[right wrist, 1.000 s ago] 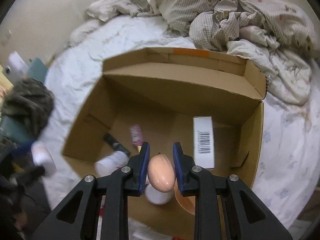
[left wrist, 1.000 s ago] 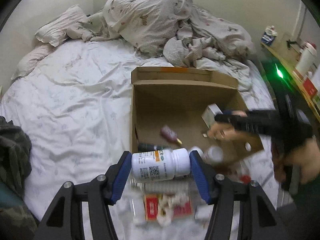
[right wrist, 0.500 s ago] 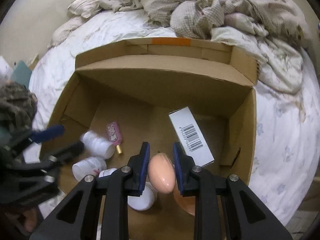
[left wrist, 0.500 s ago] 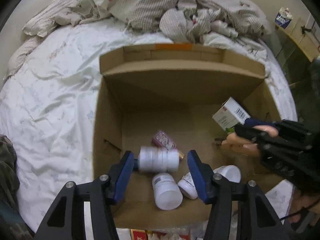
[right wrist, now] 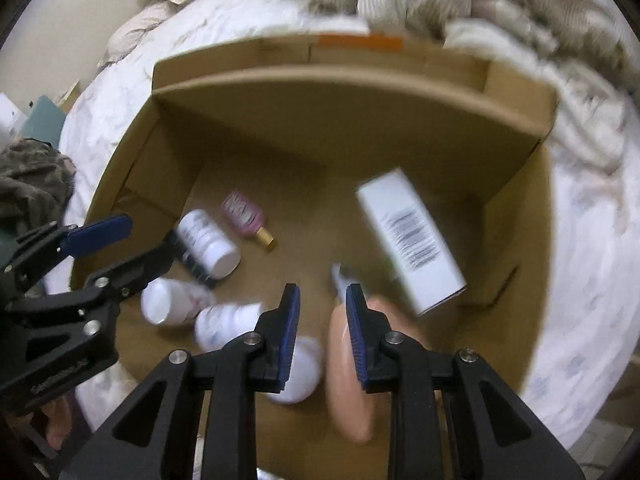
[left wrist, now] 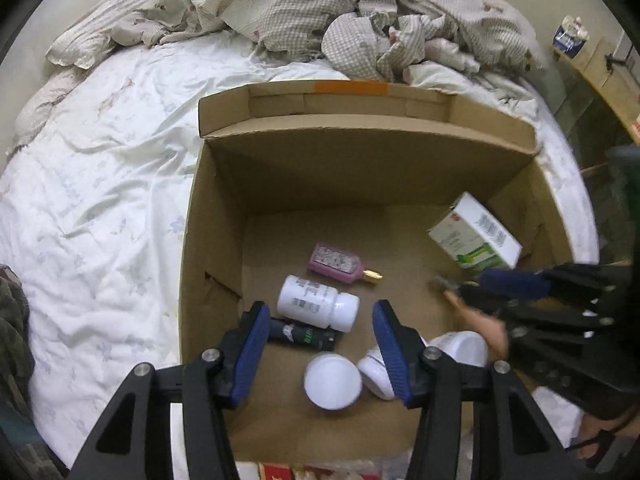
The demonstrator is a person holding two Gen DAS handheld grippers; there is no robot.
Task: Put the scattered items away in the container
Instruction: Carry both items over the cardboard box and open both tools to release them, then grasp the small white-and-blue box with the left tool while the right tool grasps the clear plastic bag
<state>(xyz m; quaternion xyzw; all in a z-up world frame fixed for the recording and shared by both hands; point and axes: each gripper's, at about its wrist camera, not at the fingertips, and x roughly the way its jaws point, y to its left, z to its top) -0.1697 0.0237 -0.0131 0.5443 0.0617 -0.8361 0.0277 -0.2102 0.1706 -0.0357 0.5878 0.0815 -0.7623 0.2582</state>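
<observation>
An open cardboard box (left wrist: 216, 216) (right wrist: 360, 120) stands on the bed. My left gripper (left wrist: 320, 312) (right wrist: 132, 244) hangs over its near left corner. Its jaws are closing with nothing between the pads. A white pill bottle (left wrist: 316, 300) (right wrist: 208, 240) lies on the box floor under it. My right gripper (right wrist: 320, 296) (left wrist: 472, 286) is low in the box, its jaws a narrow gap apart. A peach oval item (right wrist: 344, 392) (left wrist: 484, 324) shows blurred below, partly behind the right finger. The left pad is clear of it.
Also in the box are a white carton (left wrist: 476, 240), a pink bottle (left wrist: 336, 264), a dark tube (left wrist: 304, 334) and white jars (left wrist: 332, 380). A crumpled quilt (left wrist: 360, 12) lies behind the box and white sheet (left wrist: 100, 200) to its left. A shelf (left wrist: 600, 68) stands right.
My left gripper came over the box and let go of the white bottle, which now lies on the box floor. The peach item slid out from between the right pads.
</observation>
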